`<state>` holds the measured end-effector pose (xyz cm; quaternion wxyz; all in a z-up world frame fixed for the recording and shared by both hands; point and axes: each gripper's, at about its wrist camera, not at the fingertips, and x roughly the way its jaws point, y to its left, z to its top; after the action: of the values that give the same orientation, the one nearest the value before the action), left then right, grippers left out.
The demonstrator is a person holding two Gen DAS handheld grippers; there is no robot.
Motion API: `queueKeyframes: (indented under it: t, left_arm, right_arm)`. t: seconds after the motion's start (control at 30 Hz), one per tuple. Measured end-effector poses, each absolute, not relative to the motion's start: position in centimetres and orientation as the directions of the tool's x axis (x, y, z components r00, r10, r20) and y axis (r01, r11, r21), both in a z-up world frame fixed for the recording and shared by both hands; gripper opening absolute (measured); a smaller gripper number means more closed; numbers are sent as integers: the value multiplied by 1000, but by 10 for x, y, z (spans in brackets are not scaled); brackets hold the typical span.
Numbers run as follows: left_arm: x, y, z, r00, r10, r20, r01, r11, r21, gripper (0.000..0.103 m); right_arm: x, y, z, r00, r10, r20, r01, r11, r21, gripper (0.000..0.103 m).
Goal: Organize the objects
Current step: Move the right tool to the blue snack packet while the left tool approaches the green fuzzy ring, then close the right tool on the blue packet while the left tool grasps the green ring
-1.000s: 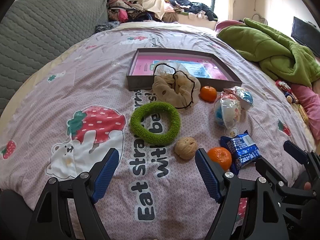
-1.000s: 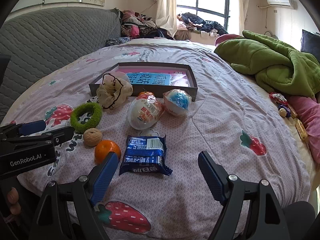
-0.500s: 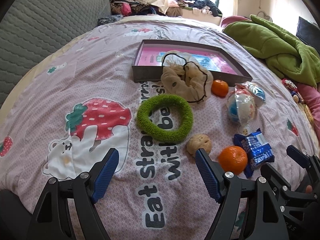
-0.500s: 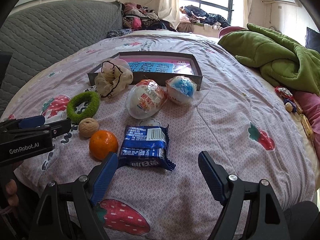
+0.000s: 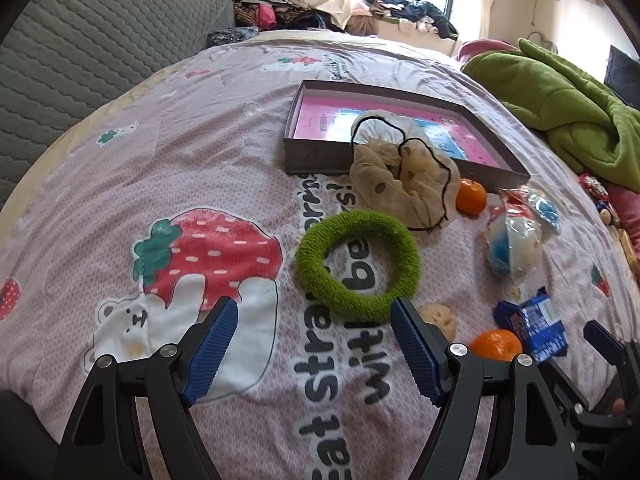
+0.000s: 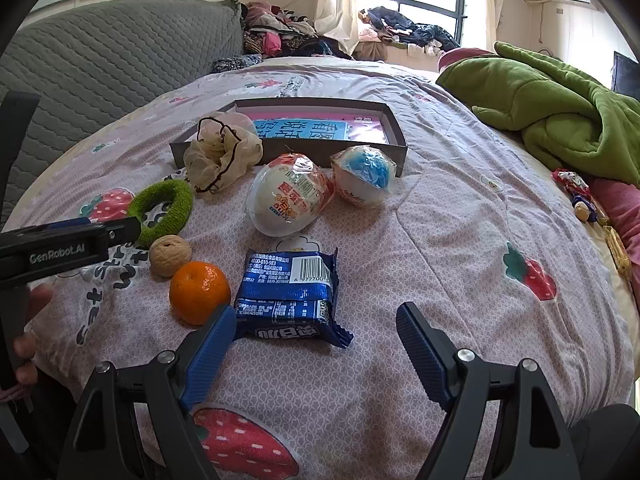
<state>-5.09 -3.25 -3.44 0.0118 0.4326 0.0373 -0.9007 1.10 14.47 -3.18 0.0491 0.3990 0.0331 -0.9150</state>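
Both grippers gape wide and empty: the left gripper (image 5: 314, 346) just short of the green ring (image 5: 357, 264), the right gripper (image 6: 316, 354) apparently just behind the blue packet (image 6: 290, 294).

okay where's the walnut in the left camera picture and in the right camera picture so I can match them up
Left wrist view: the walnut sits low and right of centre, partly hidden behind the left tool's right finger.
Right wrist view: it lies at left of centre, in full view.
Shared landmark: the green ring, just beyond the walnut in both views.
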Motion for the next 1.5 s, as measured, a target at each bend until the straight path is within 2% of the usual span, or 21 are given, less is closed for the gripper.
queueKeyframes:
  t: [0.33,0.83,0.93,1.03,1.1,1.17,1.3,1.43,1.5]
  left_arm:
    - [-73,-39,-46,-612,4,-791,69,-996,-59,80]
    - [-95,-39,-59,-592,29,-805,63,-995,-83,80]
    - [-100,-40,-59,-594,51,-803,56,-993,-105,80]
    - [-102,-41,-59,-601,67,-796,52,-991,-122,79]
    - [-103,-39,-59,-603,65,-795,44,-992,-114,75]
    - [-103,-37,-58,-606,77,-792,23,-993,-115,60]
    - [-105,-34,-56,-607,83,-791,5,-994,-109,45]
    - [-104,-33,-52,-616,87,-783,-10,-995,-102,17]
    - [-102,-34,-51,-618,98,-780,-21,-994,-108,16]
  right_arm:
    - [4,141,-35,-675,-85,-733,135,-991,-10,82]
    - [-19,142,-50,-619,-101,-779,133,-991,23,81]
    - [-21,142,-52,-610,-102,-786,142,-990,18,65]
    - [-20,138,-51,-621,-93,-779,158,-987,-8,63]
    - [-20,138,-50,-622,-93,-777,161,-987,-11,61]
    - [-20,140,-48,-628,-96,-773,160,-987,-7,59]
    - [-21,145,-45,-636,-96,-766,152,-988,-2,55]
    - [-22,149,-45,-629,-109,-769,152,-988,16,55]
    - [-20,149,-44,-633,-113,-766,156,-988,16,55]
